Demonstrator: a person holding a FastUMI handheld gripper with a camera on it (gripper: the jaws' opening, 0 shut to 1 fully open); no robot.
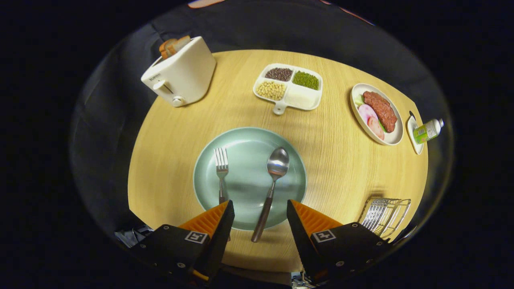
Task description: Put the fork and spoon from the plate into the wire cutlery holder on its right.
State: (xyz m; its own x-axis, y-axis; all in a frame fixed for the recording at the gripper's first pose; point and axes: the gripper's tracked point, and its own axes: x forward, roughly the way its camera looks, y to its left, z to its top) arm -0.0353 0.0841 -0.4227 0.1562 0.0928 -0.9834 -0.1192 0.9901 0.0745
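Observation:
A pale green plate (249, 140) lies on the round wooden table just ahead of my fingers. A fork (221, 170) rests on its left half, tines pointing away, its handle end hidden behind my left finger. A spoon (272, 184) lies on the right half, bowl pointing away, its dark handle reaching over the plate's near rim into the gap between my fingers. The wire cutlery holder (385, 214) stands to the right of the plate, beside my right finger. My gripper (260, 206) hovers above the near rim, open, touching nothing.
Beyond the plate stand a white toaster (180, 74) with bread, a divided dish (288, 86) of beans, and an oval plate (376, 114) of meat and vegetables. A small bottle (427, 130) lies on a saucer at the far right. The table edge runs close below my fingers.

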